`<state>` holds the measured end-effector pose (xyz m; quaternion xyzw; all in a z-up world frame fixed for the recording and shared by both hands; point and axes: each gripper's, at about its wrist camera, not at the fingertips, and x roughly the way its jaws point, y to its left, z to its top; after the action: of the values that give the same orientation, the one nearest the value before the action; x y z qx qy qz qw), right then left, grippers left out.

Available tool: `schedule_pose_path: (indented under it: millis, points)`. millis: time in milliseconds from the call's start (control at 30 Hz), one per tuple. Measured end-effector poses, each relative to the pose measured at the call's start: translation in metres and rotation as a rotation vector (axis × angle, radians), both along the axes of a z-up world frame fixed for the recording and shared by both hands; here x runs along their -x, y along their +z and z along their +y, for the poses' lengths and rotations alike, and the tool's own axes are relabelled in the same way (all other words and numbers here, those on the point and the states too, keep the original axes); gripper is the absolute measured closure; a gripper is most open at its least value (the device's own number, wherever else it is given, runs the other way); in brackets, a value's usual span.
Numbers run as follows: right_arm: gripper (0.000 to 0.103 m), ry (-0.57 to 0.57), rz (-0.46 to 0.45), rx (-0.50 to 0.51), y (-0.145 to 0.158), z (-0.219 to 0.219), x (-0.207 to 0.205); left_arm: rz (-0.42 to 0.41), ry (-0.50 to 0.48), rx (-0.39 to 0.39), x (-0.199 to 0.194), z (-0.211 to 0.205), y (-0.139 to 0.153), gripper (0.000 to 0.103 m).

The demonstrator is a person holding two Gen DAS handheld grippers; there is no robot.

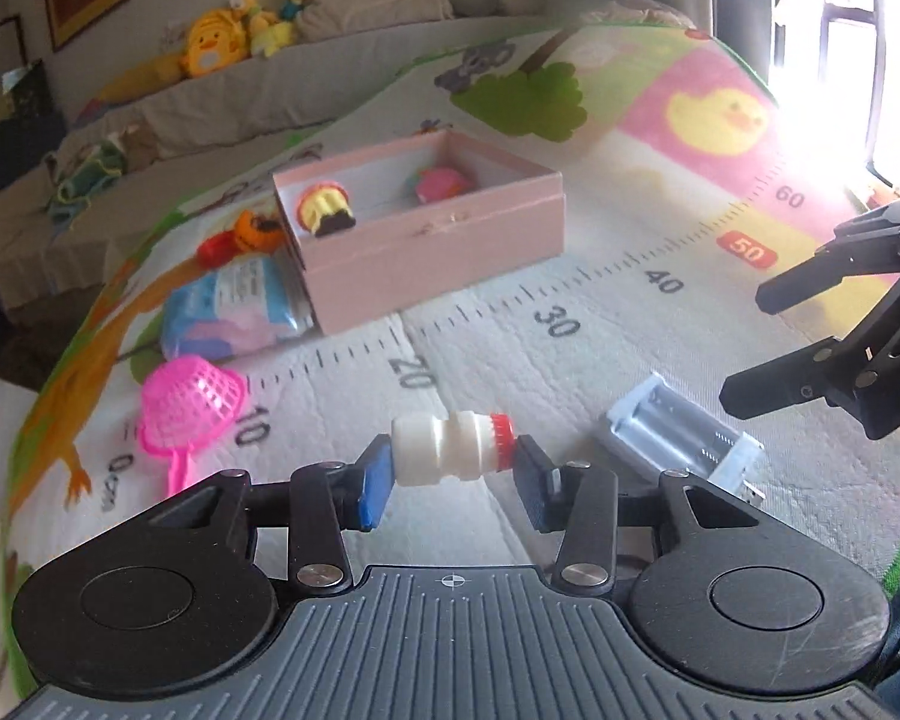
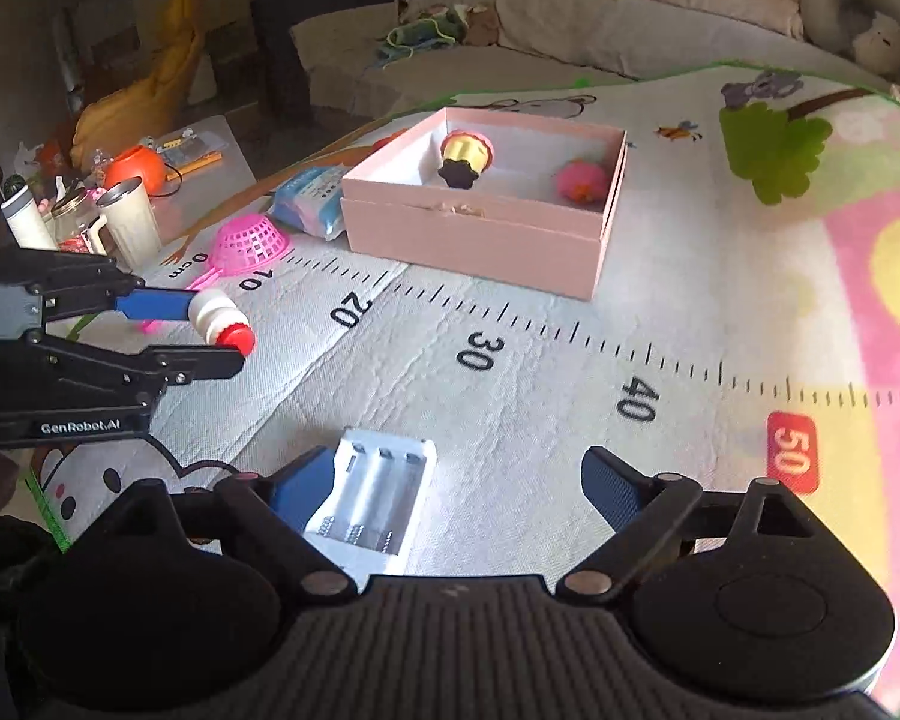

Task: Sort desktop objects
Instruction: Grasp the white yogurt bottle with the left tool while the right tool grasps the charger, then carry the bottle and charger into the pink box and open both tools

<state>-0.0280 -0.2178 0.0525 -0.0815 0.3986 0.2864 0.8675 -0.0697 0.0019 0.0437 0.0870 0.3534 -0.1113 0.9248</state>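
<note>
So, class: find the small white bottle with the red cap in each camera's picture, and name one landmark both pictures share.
Left wrist view: the bottle sits low at centre, clamped end to end in the left tool.
Right wrist view: at the left edge, mid-height.
Shared landmark: the pink box, behind the bottle.

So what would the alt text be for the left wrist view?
The left gripper clamps a small white bottle with a red cap above a play mat. Beyond sit a pink box holding toys, a pink strainer and a battery charger.
</note>
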Motion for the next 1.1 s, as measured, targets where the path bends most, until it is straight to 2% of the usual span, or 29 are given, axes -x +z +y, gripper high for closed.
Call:
schedule_pose_path:
  millis: [100, 167, 233, 333, 367, 400, 467, 533, 600, 700, 767, 933, 967, 1033, 1067, 1100]
  points:
    - [0.013, 0.007, 0.065, -0.052, -0.019, 0.009, 0.005, 0.046, 0.015, -0.009, 0.001, -0.002, -0.020, 0.052]
    - [0.013, 0.018, 0.073, -0.022, -0.033, 0.022, 0.007, 0.026, 0.011, -0.030, 0.004, -0.003, -0.023, 0.044]
    - [0.015, 0.031, 0.045, 0.033, -0.043, 0.032, 0.010, 0.023, 0.010, -0.033, 0.005, -0.002, -0.022, 0.041]
    - [0.028, 0.070, -0.038, 0.102, -0.045, 0.045, 0.016, 0.028, 0.021, -0.033, 0.001, -0.003, -0.023, 0.041]
    - [0.038, 0.088, -0.050, 0.107, -0.043, 0.047, 0.017, 0.026, 0.021, -0.035, -0.001, -0.004, -0.023, 0.042]
    - [0.047, 0.104, -0.048, 0.109, -0.042, 0.050, 0.017, 0.024, 0.013, -0.039, -0.001, -0.006, -0.023, 0.043]
    - [0.055, 0.121, -0.033, 0.111, -0.039, 0.052, 0.017, 0.024, -0.003, -0.039, -0.001, -0.008, -0.022, 0.047]
    - [0.055, 0.126, -0.035, 0.125, -0.038, 0.053, 0.018, 0.026, -0.012, -0.040, 0.000, -0.009, -0.021, 0.055]
    - [0.055, 0.120, -0.025, 0.124, -0.035, 0.050, 0.018, 0.023, -0.022, -0.039, 0.002, -0.009, -0.018, 0.055]
    - [0.055, 0.100, -0.021, 0.091, -0.020, 0.040, 0.016, -0.018, -0.054, -0.026, 0.004, -0.008, 0.001, 0.055]
    - [0.056, 0.077, -0.037, 0.048, 0.002, 0.032, 0.010, -0.085, -0.064, -0.021, -0.003, -0.005, 0.024, 0.055]
    - [0.056, -0.027, -0.180, -0.073, 0.080, 0.019, -0.036, -0.274, -0.035, -0.025, -0.058, 0.001, 0.085, 0.055]
    - [0.056, -0.047, -0.195, -0.089, 0.091, 0.020, -0.051, -0.291, -0.024, -0.017, -0.075, 0.001, 0.093, 0.055]
    - [0.055, -0.089, -0.210, -0.110, 0.107, 0.027, -0.087, -0.273, -0.027, 0.044, -0.112, 0.005, 0.104, 0.052]
    - [0.055, -0.093, -0.212, -0.111, 0.111, 0.033, -0.107, -0.253, -0.020, 0.086, -0.130, 0.011, 0.107, 0.041]
    - [0.052, -0.086, -0.203, -0.104, 0.112, 0.039, -0.125, -0.237, 0.004, 0.115, -0.143, 0.018, 0.108, 0.035]
